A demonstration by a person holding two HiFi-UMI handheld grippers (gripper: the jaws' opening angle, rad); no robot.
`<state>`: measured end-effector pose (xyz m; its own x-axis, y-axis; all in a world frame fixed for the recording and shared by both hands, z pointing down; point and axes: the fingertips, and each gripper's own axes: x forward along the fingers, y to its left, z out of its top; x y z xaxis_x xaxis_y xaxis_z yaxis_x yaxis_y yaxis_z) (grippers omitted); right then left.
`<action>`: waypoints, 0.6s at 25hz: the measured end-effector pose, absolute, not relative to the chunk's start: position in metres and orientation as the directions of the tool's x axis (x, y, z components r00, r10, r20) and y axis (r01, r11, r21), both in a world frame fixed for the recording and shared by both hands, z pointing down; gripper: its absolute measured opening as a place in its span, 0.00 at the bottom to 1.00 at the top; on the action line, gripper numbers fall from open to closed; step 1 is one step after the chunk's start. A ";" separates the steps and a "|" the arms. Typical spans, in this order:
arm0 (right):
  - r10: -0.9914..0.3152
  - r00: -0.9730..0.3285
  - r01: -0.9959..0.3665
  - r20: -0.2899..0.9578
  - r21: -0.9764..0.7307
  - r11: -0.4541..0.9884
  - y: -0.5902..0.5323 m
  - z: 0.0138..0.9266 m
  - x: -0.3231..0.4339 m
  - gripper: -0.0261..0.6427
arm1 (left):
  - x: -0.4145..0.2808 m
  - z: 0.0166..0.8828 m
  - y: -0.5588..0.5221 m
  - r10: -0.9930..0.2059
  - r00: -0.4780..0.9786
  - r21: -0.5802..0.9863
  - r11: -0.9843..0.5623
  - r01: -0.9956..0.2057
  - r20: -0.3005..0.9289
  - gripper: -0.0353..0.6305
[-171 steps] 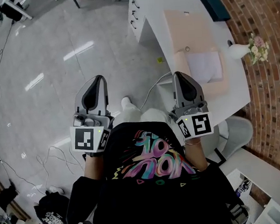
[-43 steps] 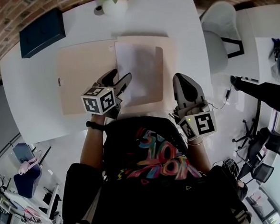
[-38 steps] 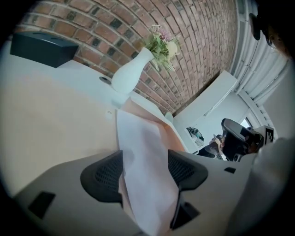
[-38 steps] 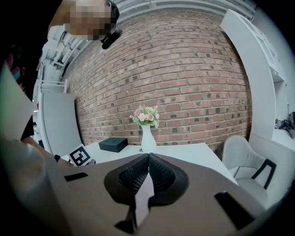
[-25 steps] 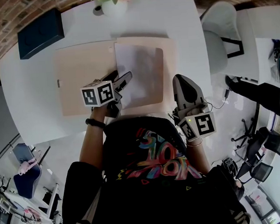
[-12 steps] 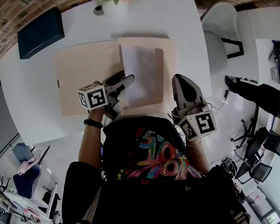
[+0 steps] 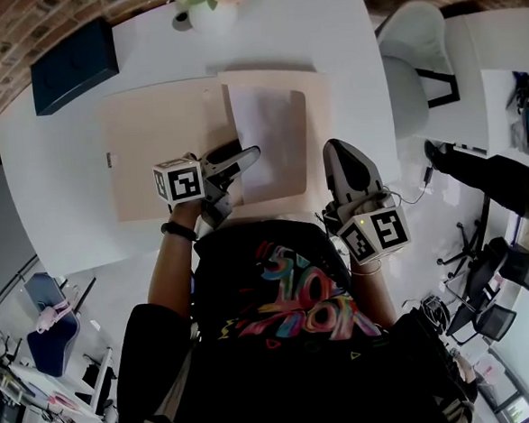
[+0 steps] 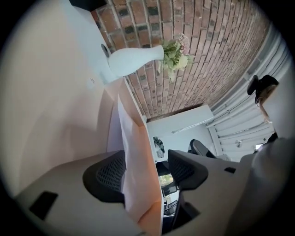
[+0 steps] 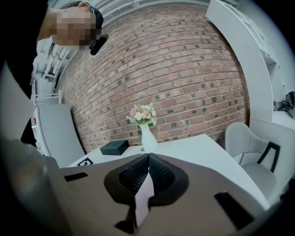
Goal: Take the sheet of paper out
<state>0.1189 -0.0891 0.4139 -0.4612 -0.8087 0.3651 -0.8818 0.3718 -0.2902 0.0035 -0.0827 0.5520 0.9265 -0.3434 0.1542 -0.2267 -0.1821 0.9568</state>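
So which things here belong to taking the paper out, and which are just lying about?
Job: sheet of paper; beige folder it lies in; left gripper, jaws open astride their edge.
Lying about: flower vase; dark box; white chair; right gripper, shut, idle.

There was one counter (image 7: 342, 29), and on it lay one folder (image 7: 151, 142), one sheet (image 7: 273, 133), one vase (image 7: 213, 15) of flowers and one dark box (image 7: 74, 66). One white chair (image 7: 413, 69) stood beside it. Two grippers were in view, the left gripper (image 7: 247, 152) and the right gripper (image 7: 340, 151), each with two jaws.
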 end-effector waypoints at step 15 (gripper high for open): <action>-0.803 -0.477 -0.872 0.358 -0.305 0.382 -0.086 0.413 0.115 0.07 | 0.030 0.556 -0.081 -0.325 0.935 0.966 -0.165 -0.200 0.138 0.49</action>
